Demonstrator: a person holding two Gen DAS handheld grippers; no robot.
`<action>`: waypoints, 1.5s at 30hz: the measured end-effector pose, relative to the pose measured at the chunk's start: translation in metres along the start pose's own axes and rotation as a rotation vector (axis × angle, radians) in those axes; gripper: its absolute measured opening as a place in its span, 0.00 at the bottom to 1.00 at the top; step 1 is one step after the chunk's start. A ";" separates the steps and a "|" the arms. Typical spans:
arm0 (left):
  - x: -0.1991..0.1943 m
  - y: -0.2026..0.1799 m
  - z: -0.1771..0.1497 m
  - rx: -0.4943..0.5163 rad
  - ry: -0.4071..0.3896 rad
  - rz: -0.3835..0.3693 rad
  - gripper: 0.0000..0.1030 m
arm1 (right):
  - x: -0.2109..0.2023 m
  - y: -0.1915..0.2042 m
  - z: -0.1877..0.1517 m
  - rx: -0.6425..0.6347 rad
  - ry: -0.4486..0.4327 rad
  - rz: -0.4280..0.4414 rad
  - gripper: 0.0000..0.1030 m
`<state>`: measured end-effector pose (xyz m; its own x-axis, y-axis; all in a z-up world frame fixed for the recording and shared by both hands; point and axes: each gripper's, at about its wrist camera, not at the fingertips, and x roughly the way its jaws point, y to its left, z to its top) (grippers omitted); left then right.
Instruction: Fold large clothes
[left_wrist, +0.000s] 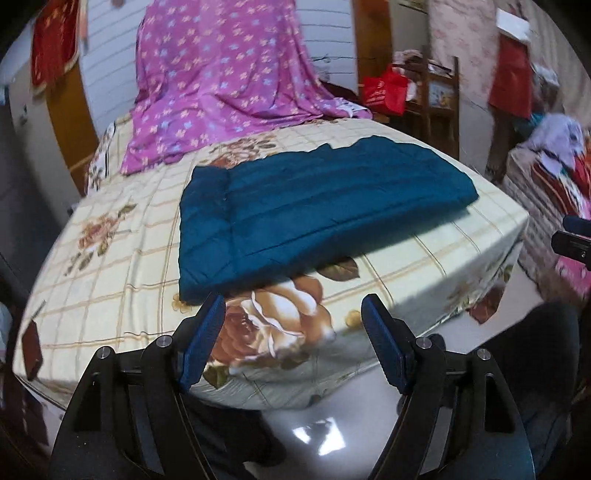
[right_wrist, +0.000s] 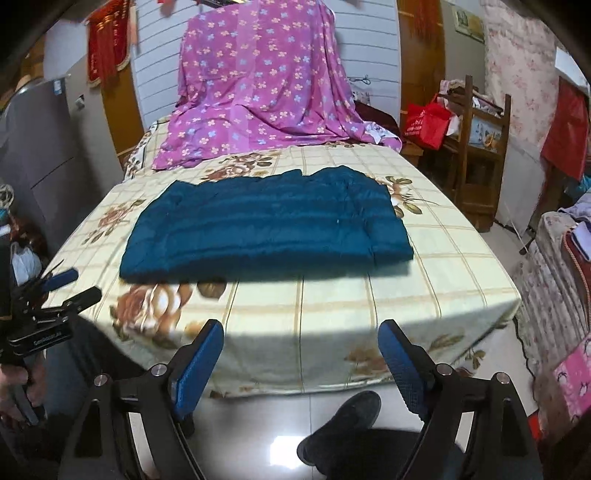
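A teal quilted garment (left_wrist: 303, 214) (right_wrist: 269, 229) lies folded into a flat rectangle on the bed, spread across the cream floral sheet (left_wrist: 110, 280) (right_wrist: 424, 280). My left gripper (left_wrist: 293, 310) is open near the bed's front edge, just short of the garment's near left corner, with nothing between its blue pads. My right gripper (right_wrist: 301, 334) is also open and empty, held back off the bed's front edge above the floor. The left gripper (right_wrist: 70, 284) shows at the left edge of the right wrist view, and part of the right gripper (left_wrist: 572, 240) shows at the right edge of the left wrist view.
A purple flowered sheet (left_wrist: 221, 85) (right_wrist: 258, 88) drapes over the bed's far end. A wooden rack (right_wrist: 480, 147) with a red bag (right_wrist: 424, 125) stands to the right. Another covered bed (right_wrist: 554, 295) is at far right. A person's dark shoe (right_wrist: 343, 424) rests on the shiny floor below.
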<state>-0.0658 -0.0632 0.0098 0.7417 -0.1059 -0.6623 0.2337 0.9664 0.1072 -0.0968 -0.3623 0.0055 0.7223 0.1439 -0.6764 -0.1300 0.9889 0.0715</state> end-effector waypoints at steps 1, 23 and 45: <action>-0.004 -0.008 -0.003 0.025 -0.003 0.018 0.76 | -0.005 0.002 -0.009 -0.005 -0.003 -0.010 0.81; -0.014 -0.009 -0.022 -0.077 -0.040 0.011 0.76 | -0.010 -0.003 -0.048 0.027 0.011 0.013 0.82; 0.002 -0.027 -0.022 -0.037 0.105 -0.018 0.99 | -0.015 0.020 -0.042 -0.043 -0.004 -0.011 0.82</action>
<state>-0.0840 -0.0849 -0.0107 0.6672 -0.0997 -0.7382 0.2216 0.9727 0.0689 -0.1389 -0.3462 -0.0132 0.7266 0.1330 -0.6740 -0.1508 0.9880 0.0323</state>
